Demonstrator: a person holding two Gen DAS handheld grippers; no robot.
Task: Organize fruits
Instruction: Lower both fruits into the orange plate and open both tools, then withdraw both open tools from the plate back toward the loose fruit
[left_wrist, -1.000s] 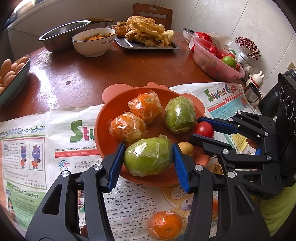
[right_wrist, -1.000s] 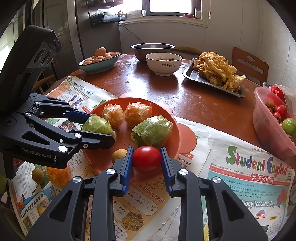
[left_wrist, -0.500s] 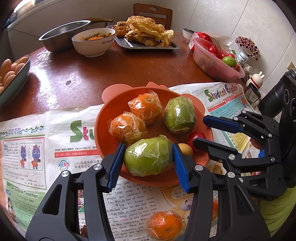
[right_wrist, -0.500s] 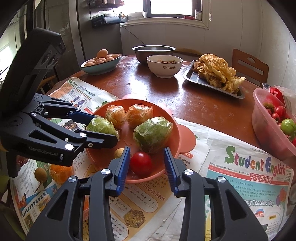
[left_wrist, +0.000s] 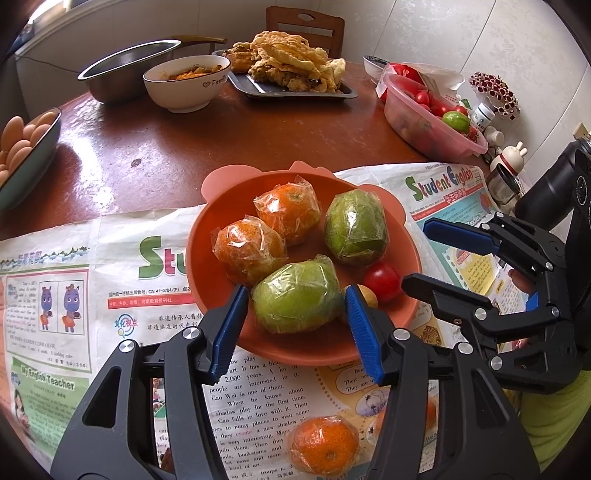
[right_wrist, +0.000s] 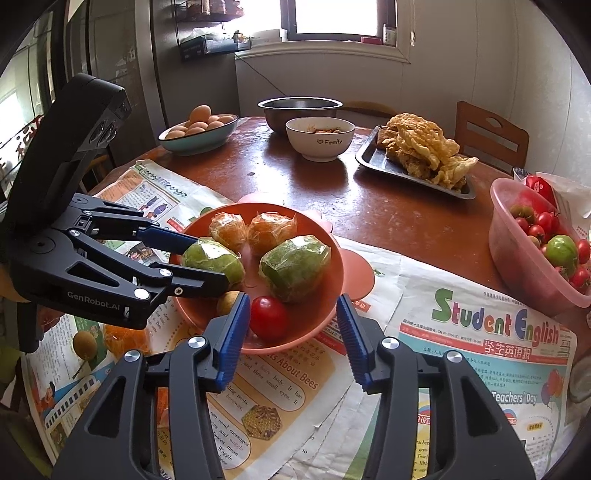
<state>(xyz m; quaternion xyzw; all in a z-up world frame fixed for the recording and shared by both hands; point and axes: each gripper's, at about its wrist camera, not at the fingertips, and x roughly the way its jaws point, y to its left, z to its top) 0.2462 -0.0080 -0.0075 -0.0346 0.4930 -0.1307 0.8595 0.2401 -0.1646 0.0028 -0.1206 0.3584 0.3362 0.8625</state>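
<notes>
My right claw (right_wrist: 290, 334) has just been opening, pads clear of the cherry tomato (right_wrist: 269, 317) now resting in the orange bowl (right_wrist: 325, 236), so I should back straight out while my left claw (left_wrist: 297, 325) loosens off the green fruit (left_wrist: 297, 297).

An orange-red bowl (left_wrist: 207, 266) holds two green fruits (left_wrist: 299, 295) and two orange citrus (left_wrist: 249, 249), each in clear glossy wrap, beside a bright red cherry tomato (left_wrist: 382, 281) and a small tan fruit (right_wrist: 228, 302). Beneath lies a white newspaper (right_wrist: 461, 354) with multicoloured headline letters and cartoon panels, on a reddish-brown table (left_wrist: 166, 147). Both black grippers carry blue ribbed pads (right_wrist: 232, 339). A translucent pink tub (right_wrist: 524, 266) shows red and green tomatoes; brown eggs (right_wrist: 199, 118) fill a teal bowl (right_wrist: 199, 142).
</notes>
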